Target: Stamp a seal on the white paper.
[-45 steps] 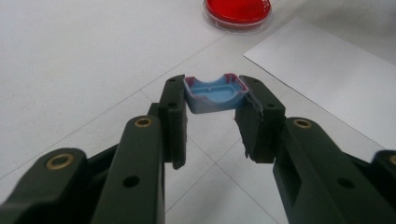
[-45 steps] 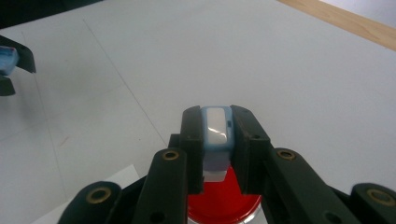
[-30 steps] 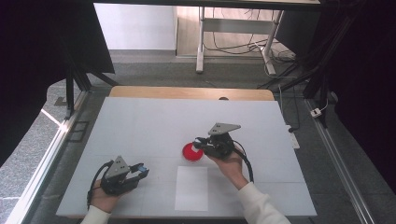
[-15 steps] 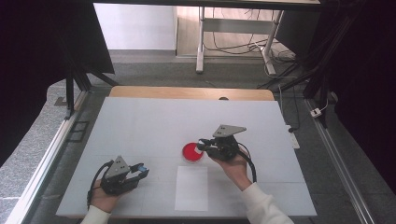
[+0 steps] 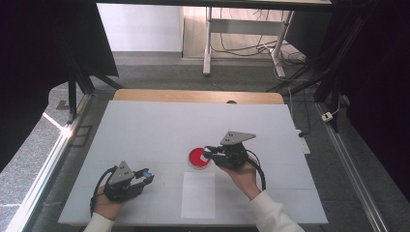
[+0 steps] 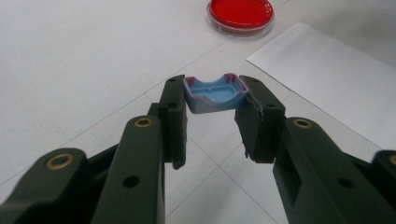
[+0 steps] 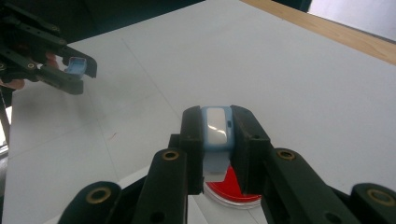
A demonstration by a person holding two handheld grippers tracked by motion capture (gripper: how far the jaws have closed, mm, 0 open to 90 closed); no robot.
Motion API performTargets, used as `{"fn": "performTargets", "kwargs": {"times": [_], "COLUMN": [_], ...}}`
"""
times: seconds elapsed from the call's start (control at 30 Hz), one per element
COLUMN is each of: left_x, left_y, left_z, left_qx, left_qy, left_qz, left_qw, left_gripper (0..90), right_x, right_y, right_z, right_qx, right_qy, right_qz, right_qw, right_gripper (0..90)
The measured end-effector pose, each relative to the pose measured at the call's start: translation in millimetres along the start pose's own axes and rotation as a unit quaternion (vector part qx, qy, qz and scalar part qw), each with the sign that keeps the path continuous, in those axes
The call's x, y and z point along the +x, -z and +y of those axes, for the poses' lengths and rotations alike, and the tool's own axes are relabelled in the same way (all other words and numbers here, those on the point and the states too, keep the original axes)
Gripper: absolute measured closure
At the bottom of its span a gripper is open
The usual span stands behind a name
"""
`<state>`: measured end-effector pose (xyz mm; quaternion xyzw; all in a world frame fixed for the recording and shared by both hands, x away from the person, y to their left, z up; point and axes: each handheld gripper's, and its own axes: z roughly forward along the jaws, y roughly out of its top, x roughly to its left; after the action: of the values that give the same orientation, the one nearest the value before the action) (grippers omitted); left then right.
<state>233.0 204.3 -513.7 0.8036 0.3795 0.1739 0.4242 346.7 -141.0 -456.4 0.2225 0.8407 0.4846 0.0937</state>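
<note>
At the near left of the table, my left gripper [image 5: 146,176] is shut on a small blue cap-like piece [image 6: 215,94] with reddish edges, pinched between the jaw tips of the left gripper [image 6: 215,109]. Over the near right edge of a round red dish [image 5: 197,157], my right gripper [image 5: 209,154] is shut on a small blue object with a white face [image 7: 216,128], which stands upright between the pads of the right gripper [image 7: 217,122]. The red dish [image 7: 231,189] lies just beneath those jaws. The same dish [image 6: 241,14] lies farther off in the left gripper view.
A white paper sheet [image 5: 198,194] lies flat near the front edge, between the two hands. The white table [image 5: 159,125] has a wooden strip along its far edge. Beyond it are table legs and cables on the floor.
My right gripper has edged slightly toward the near side, still by the dish. The left gripper and the dish have stayed put.
</note>
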Motion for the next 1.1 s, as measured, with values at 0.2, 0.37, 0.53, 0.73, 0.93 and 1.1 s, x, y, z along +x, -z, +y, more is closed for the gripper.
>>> {"fn": "performTargets", "kwargs": {"times": [0.2, 0.37, 0.53, 0.73, 0.93, 1.1], "left_x": [-0.4, -0.3, -0.3, -0.3, -0.2, -0.3], "left_y": [-0.1, -0.1, -0.4, -0.5, -0.5, -0.5], "left_z": [0.0, 0.0, -0.1, -0.2, -0.2, -0.2], "left_qx": [0.0, 0.001, 0.002, 0.001, 0.002, 0.002], "left_qy": [-0.001, -0.001, -0.001, -0.001, -0.001, -0.001], "left_qz": [0.0, 0.0, -0.001, -0.001, -0.001, -0.001], "left_qw": [1.0, 1.0, 1.0, 1.0, 1.0, 1.0], "left_gripper": [64.2, 64.2, 64.1, 64.1, 64.1, 64.2], "right_x": [2.6, 3.5, 4.2, 6.8, 10.0, 11.4], "right_y": [-0.2, -0.2, -1.0, -2.2, -4.3, -4.4], "right_z": [-0.7, -1.1, -1.5, -2.2, -2.8, -3.1], "right_qx": [0.003, 0.006, 0.008, 0.012, 0.016, 0.016], "right_qy": [0.003, 0.004, 0.005, 0.008, 0.009, 0.008], "right_qz": [0.003, 0.005, 0.007, 0.011, 0.018, 0.024], "right_qw": [1.0, 1.0, 0.9999, 0.9998, 0.9997, 0.9996], "right_gripper": [74.9, 74.8, 74.8, 74.8, 74.8, 74.8]}}
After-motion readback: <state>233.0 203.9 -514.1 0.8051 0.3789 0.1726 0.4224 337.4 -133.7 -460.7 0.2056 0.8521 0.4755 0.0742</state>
